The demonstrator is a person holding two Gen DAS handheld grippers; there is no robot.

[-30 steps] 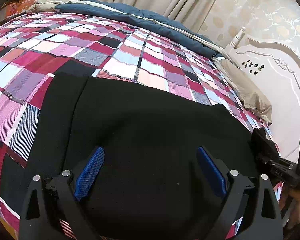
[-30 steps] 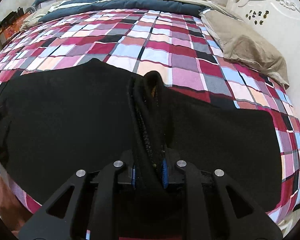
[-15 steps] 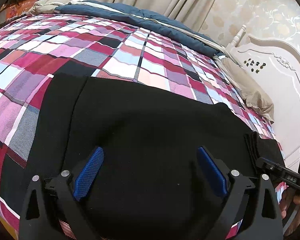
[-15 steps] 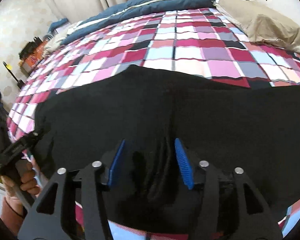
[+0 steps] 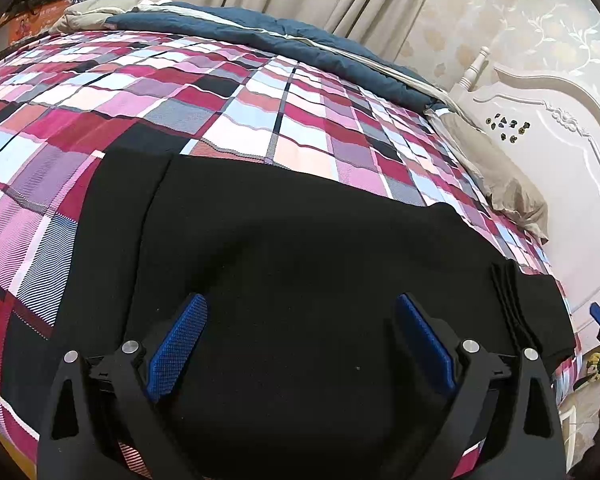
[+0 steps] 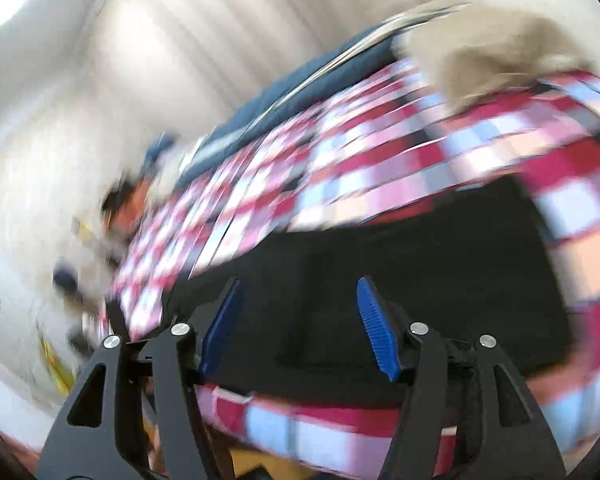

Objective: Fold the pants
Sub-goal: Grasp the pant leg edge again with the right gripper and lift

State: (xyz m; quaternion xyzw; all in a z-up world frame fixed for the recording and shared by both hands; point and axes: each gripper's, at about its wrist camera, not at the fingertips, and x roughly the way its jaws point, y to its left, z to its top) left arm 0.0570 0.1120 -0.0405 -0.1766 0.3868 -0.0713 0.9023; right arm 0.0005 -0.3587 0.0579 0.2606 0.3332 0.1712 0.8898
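Right now your left gripper [image 5: 300, 344] hangs over the black pants [image 5: 300, 264] with its blue pads [image 5: 178, 344] spread wide and nothing between them; cloth lies flat under both fingers and reaches well ahead of the tips. Out past your left finger, the pants end in a straight edge with a seam line just inside it, and beyond that edge runs bare checked bedspread [image 5: 228, 120] (plenty of flat room on that side). Ahead of the fingertips, the far edge of the pants crosses the spread in a shallow line, and farther on a blue quilt [image 5: 260, 36] is heaped along the curtain side of the bed. Off your right finger, the cloth shows a stacked, ribbed fold edge [image 5: 508, 300] close to the mattress side, with a beige pillow [image 5: 500, 184] and the white headboard [image 5: 560, 160] beyond it; room is tight there. At the far right rim of this view a blue pad of the other tool just shows.

Your right gripper [image 6: 298, 324] is tilted and its view is smeared by motion. Its fingers stand well apart and hold nothing. Between and beyond them lies the dark pants [image 6: 380, 272] on the bedspread [image 6: 380, 152], whose near side hangs below the fingers. Left of the left finger is blurred floor clutter that you cannot make out.
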